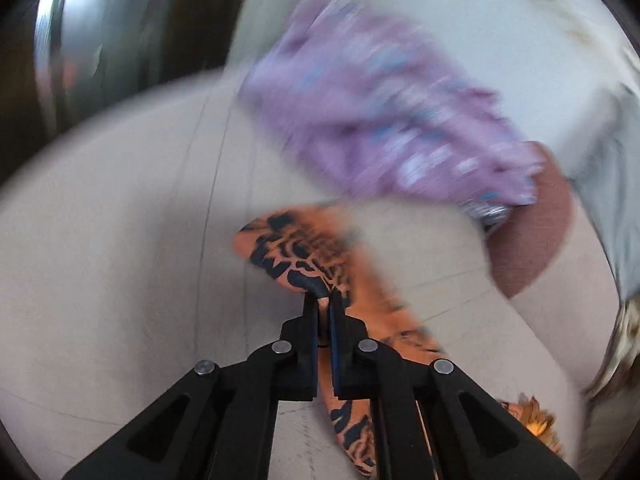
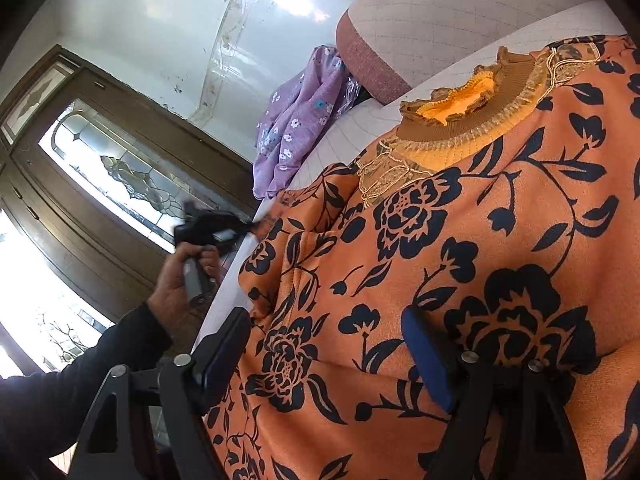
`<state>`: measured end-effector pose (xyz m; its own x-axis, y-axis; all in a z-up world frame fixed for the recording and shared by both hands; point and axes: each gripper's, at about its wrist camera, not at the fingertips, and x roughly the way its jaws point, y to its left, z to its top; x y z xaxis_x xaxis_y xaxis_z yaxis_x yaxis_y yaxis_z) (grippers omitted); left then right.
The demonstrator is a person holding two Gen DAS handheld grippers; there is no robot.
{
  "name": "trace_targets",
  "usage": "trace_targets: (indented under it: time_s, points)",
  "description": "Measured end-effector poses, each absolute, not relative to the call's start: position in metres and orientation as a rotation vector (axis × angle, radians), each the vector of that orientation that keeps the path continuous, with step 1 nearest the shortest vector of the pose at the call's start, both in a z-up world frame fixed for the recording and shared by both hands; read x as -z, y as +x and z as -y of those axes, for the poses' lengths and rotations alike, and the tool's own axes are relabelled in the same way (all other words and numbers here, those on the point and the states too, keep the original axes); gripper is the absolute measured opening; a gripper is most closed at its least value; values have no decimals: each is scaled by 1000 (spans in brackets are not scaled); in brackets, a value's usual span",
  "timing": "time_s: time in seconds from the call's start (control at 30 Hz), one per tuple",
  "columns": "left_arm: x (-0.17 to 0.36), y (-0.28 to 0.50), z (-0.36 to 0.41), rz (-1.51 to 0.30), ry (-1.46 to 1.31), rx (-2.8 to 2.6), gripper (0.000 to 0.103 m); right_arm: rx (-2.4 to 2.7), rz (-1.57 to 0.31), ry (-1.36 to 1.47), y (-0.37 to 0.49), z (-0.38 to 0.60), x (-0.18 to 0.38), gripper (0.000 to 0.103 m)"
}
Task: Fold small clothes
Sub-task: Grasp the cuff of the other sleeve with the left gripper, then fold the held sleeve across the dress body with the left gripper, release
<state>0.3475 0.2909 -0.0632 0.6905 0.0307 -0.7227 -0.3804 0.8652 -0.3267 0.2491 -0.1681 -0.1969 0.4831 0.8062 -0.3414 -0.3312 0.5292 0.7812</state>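
An orange top with black flowers (image 2: pixel 440 240) lies spread on the pale quilted surface (image 2: pixel 332 140), its ruffled collar (image 2: pixel 460 116) toward the back. My left gripper (image 1: pixel 322 300) is shut on the end of the top's sleeve (image 1: pixel 296 248), and the sleeve runs back under its fingers. The right wrist view shows that left gripper (image 2: pixel 248 227) pinching the sleeve at the top's left edge, held by a hand (image 2: pixel 180 280). My right gripper (image 2: pixel 326 346) stands open low over the body of the top, its blue pads (image 2: pixel 428 356) wide apart with cloth lying between them, not pinched.
A purple flowered garment (image 2: pixel 296 128) lies crumpled at the back by a round bolster with a pink end (image 2: pixel 376 64). It appears blurred in the left wrist view, purple garment (image 1: pixel 380 120). A dark wooden door with patterned glass (image 2: pixel 100 152) stands to the left, beyond the surface's edge.
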Motion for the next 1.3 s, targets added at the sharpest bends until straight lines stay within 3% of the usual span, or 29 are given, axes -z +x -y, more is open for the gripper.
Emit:
trace_targets:
  time_s: [0.23, 0.37, 0.43, 0.6, 0.67, 0.7, 0.73, 0.77, 0.9, 1.03, 1.3]
  points:
    - [-129, 259, -212, -393, -276, -26, 4, -765, -784, 717, 250, 167, 194, 80]
    - [-178, 222, -130, -343, -167, 164, 4, -728, -823, 798, 252, 178, 182, 81]
    - [-182, 203, -86, -354, -126, 252, 4, -704, -754, 890, 241, 203, 167, 81]
    - [-111, 194, 40, -500, -19, 443, 5, -557, -592, 903, 194, 280, 127, 81]
    - [-55, 189, 84, -634, 34, 547, 19, -440, -552, 912, 173, 319, 123, 82]
    - [-23, 186, 105, -737, 72, 610, 38, -395, -549, 922, 166, 334, 125, 84]
    - [7, 185, 116, -836, 107, 637, 48, -347, -560, 939, 158, 351, 130, 86]
    - [46, 186, 122, -959, 152, 628, 48, -312, -579, 947, 155, 363, 135, 86]
    - [73, 174, 74, -985, 124, 490, 50, -249, -651, 910, 150, 384, 145, 86]
    - [49, 168, 0, -880, -27, 373, 72, -264, -674, 867, 167, 377, 145, 86]
    - [81, 195, -89, -897, -157, 92, 72, -151, -903, 879, 234, 357, 181, 85]
